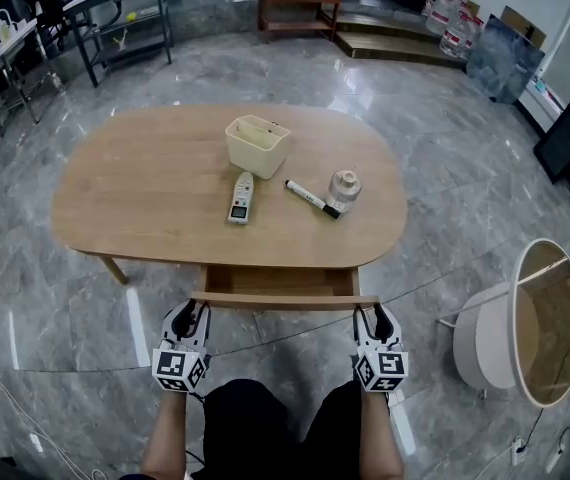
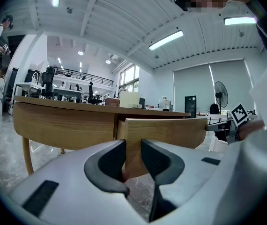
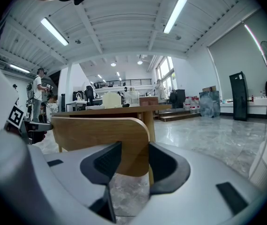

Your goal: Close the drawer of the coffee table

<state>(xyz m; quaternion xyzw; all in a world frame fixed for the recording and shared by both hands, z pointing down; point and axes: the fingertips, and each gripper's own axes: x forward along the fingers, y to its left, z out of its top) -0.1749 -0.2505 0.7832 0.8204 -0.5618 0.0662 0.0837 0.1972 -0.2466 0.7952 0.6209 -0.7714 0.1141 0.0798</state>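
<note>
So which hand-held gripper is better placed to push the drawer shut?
Neither stands out: left hand-held gripper and right hand-held gripper face opposite ends of the open drawer front, jaws open. Probably push with both.

Open lab-like workspace: grey marble floor (image 1: 465,168), metal workbenches (image 1: 115,13), ceiling strip lights (image 3: 55,31), railed mezzanine (image 2: 84,82).

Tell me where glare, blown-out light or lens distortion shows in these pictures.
Head view: glossy grey marble floor carries white glare streaks. Left gripper view: fisheye bows the white ceiling beams; long ceiling strip lights are blown out; the light wooden drawer front is sharp. Right gripper view: black vignette fills the corners.
</note>
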